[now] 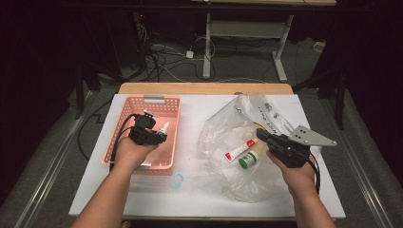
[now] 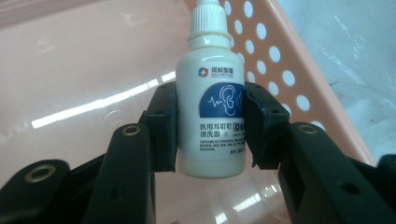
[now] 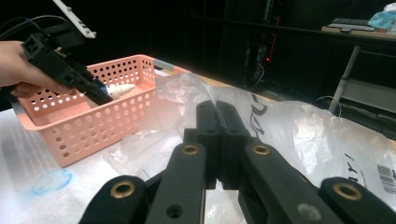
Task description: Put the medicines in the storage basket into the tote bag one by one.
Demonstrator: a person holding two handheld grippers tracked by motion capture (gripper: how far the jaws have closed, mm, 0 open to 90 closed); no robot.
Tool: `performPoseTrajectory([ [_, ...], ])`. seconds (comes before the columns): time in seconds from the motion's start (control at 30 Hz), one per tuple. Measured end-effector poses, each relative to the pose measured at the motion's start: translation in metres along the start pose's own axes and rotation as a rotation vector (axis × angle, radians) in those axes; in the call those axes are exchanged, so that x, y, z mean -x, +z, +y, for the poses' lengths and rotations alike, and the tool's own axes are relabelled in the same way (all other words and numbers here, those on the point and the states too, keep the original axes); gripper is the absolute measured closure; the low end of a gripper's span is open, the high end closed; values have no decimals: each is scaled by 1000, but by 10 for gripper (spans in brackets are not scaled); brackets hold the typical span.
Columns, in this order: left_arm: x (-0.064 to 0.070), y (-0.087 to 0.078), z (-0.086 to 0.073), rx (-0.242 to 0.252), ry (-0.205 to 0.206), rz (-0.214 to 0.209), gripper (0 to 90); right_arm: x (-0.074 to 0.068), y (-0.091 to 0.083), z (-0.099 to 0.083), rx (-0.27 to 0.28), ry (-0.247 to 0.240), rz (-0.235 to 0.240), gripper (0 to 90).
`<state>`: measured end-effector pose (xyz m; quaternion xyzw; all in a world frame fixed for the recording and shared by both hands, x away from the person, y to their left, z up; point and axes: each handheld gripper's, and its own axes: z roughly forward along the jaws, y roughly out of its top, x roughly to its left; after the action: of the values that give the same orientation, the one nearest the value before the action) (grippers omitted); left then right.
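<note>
My left claw pinches a small white dropper bottle by its body, one jaw on each side of the blue label, cap pointing away from me; in the high view I see that left claw held over the pink basket, the bottle above the basket's floor near its right wall; whether the bottle touches the floor I cannot tell. In the left gripper view the basket's holed wall runs just beside the bottle.

My right claw is pressed together, jaws flat against each other with nothing between them; in the high view it sits over the clear plastic bag on the right half of the white table. In the bag lie a red and white tube and, just beside it, a small jar with a green lid, both near my right claw.

From the right gripper view I see the bag spread beyond the closed jaws, the basket to the left, and the left claw above it with the bottle's cap poking out. A pale blue ring lies on the table just in front of the basket.
</note>
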<state>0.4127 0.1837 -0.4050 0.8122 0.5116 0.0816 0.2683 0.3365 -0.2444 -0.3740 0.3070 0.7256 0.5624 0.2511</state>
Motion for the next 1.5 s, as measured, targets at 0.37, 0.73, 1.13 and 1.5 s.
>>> performPoseTrajectory([
  [0.37,13,-13,-29,103,45,-5,583,-2,0,0,-3,-4,3,900],
  [0.73,29,-23,-47,214,64,-53,583,-2,3,-2,-13,-5,7,900],
  [1.13,75,-27,-44,267,155,-162,583,-3,4,-2,-13,-4,8,900],
  [1.5,117,-5,-39,224,244,-231,583,-2,2,-1,-10,-3,5,900],
])
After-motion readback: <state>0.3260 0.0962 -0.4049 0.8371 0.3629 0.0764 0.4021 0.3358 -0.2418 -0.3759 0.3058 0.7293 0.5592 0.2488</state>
